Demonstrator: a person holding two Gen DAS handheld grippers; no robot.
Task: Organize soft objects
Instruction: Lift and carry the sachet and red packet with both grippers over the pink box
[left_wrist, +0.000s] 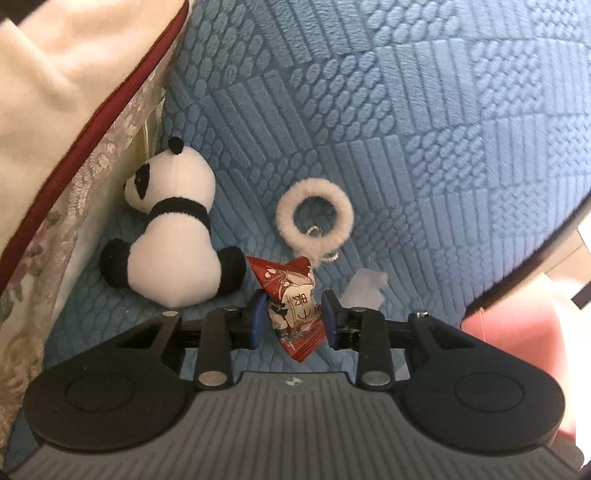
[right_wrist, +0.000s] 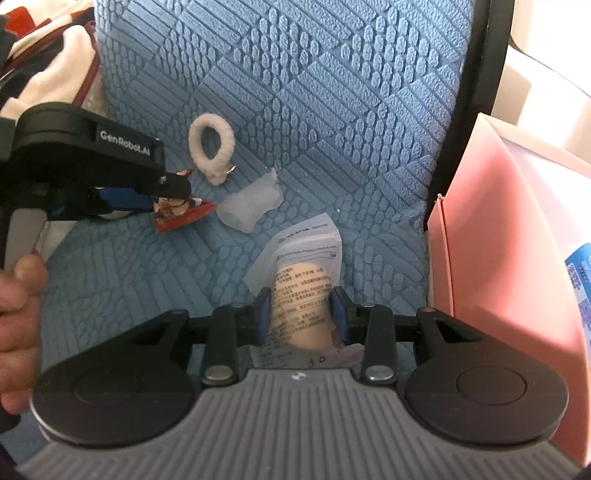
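Snack packet (left_wrist: 295, 314): red printed wrapper lying between the blue pads of the left gripper (left_wrist: 294, 316), which is pinching it across its width.
Packet axis: long side running away from the camera, far tip pointing toward the fluffy ring (left_wrist: 314, 217).
Wrapped roll (right_wrist: 300, 314): sitting in a clear printed bag, being squeezed by the right gripper (right_wrist: 303, 314); long axis pointing straight ahead.
Nearby: panda plush (left_wrist: 177, 229) lying left of the packet, beside a floral cushion (left_wrist: 66, 206); clear wrapper scrap (right_wrist: 251, 206) lying apart.
Surface: blue textured cover (left_wrist: 406, 129).
Room: pink box (right_wrist: 509, 258) standing at the right edge.
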